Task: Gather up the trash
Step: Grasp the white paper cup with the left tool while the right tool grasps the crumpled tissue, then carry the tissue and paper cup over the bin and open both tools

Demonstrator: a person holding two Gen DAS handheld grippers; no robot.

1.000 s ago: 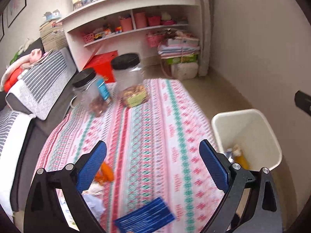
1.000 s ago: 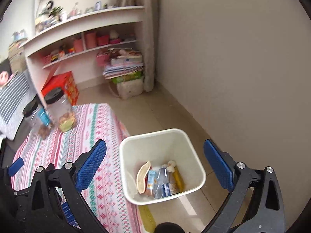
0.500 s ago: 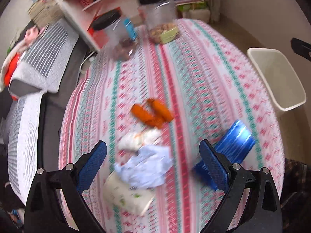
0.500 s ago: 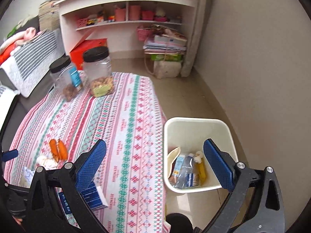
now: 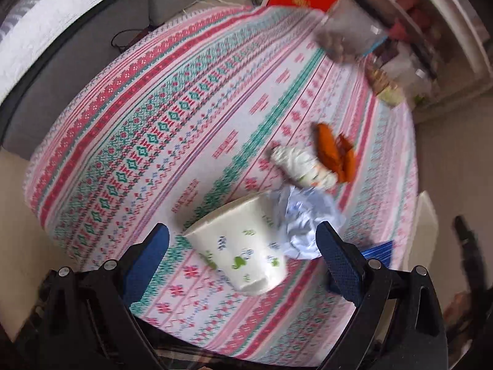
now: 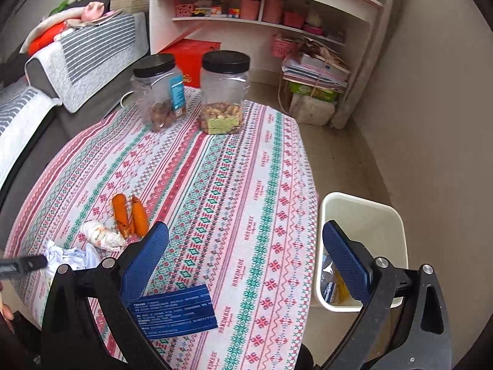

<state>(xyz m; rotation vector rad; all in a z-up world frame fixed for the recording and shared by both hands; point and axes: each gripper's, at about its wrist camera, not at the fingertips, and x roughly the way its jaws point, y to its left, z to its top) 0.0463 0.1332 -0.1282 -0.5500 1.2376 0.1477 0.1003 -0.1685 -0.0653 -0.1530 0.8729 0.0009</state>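
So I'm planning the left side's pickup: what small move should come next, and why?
Probably ease the left hand-held gripper forward and close on the paper cup. The cup lies tipped on the tablecloth, sitting between the open fingers but not yet touched, beside the crumpled blue paper.

both tools look alike: the left gripper (image 5: 242,249) and right gripper (image 6: 246,254) each have a black angular plastic frame with triangular cut-outs, silver screw heads at the joints, and two flat fingers faced with blue, finely textured pads (image 6: 144,260).
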